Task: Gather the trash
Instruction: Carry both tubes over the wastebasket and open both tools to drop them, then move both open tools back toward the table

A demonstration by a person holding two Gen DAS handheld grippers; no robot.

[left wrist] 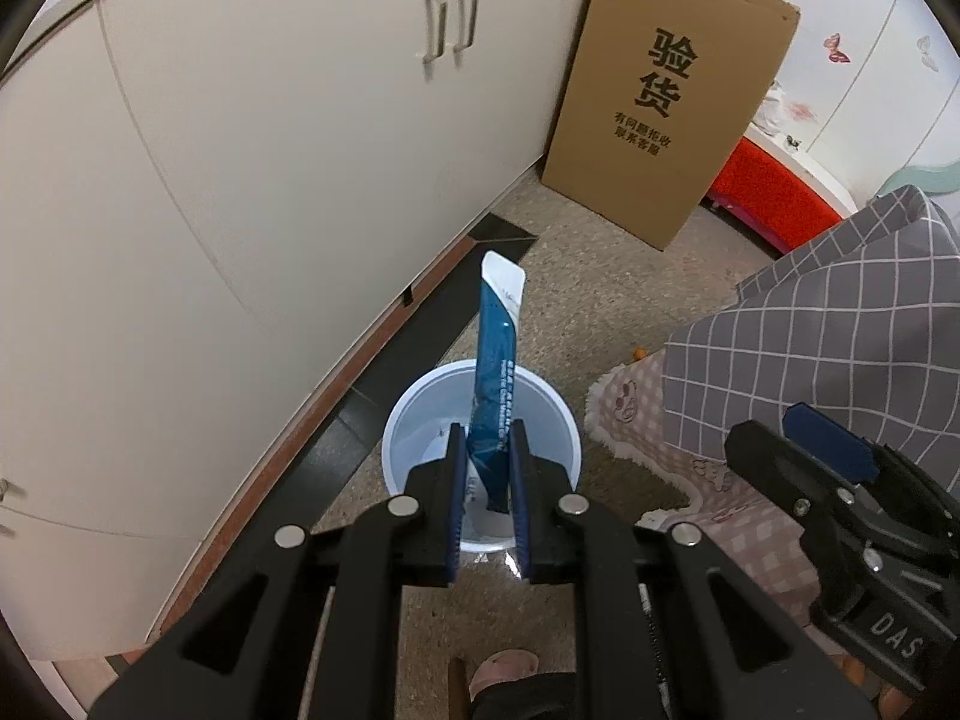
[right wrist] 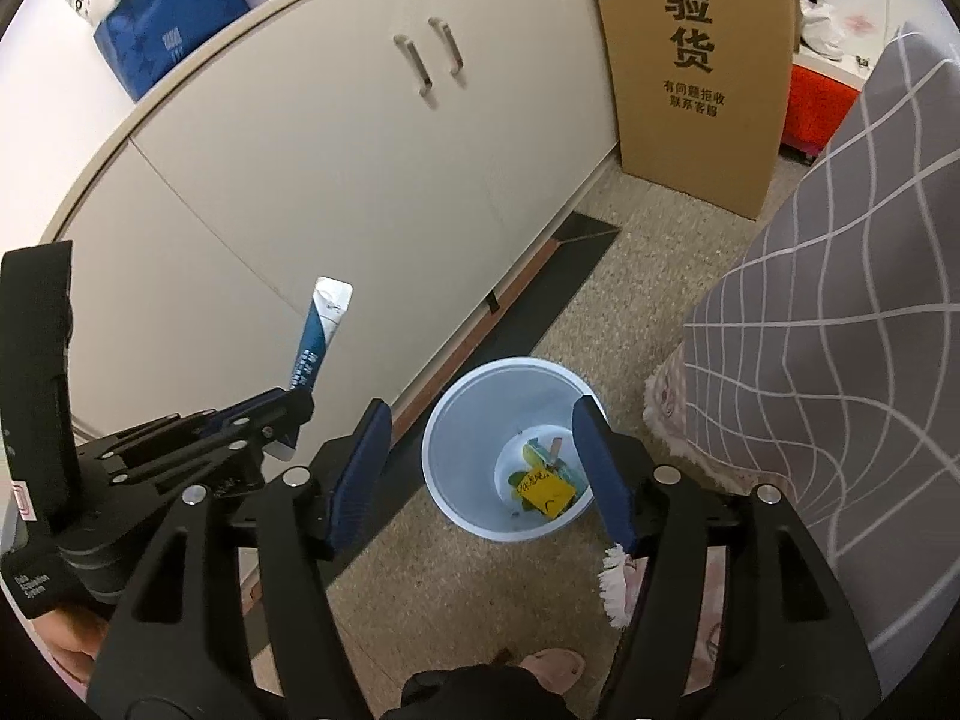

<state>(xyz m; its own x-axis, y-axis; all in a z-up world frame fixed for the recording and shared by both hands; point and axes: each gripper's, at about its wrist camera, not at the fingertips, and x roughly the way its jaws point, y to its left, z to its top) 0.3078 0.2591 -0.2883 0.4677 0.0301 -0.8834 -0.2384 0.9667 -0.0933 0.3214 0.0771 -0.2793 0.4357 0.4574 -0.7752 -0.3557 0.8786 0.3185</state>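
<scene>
The left gripper (left wrist: 487,450) has its fingers (left wrist: 455,480) drawn nearly together, pinching the lower end of a blue and white sachet (left wrist: 497,360). The sachet stands almost upright out of the grip, its long axis running from the pads up to its white sealed end, which tips slightly away towards the cabinet (left wrist: 240,180). It hangs over the open mouth of a white bin (left wrist: 420,408) on the floor. The right gripper (right wrist: 486,468) has its fingers (right wrist: 360,468) spread wide with nothing between them; no earlier view shows its motion. Seen through that gap, the bin stands directly below, with a yellow note (right wrist: 546,495) and green scraps (right wrist: 531,456) lying at its bottom. A cardboard box (right wrist: 696,72) leans by the cabinet beyond.
</scene>
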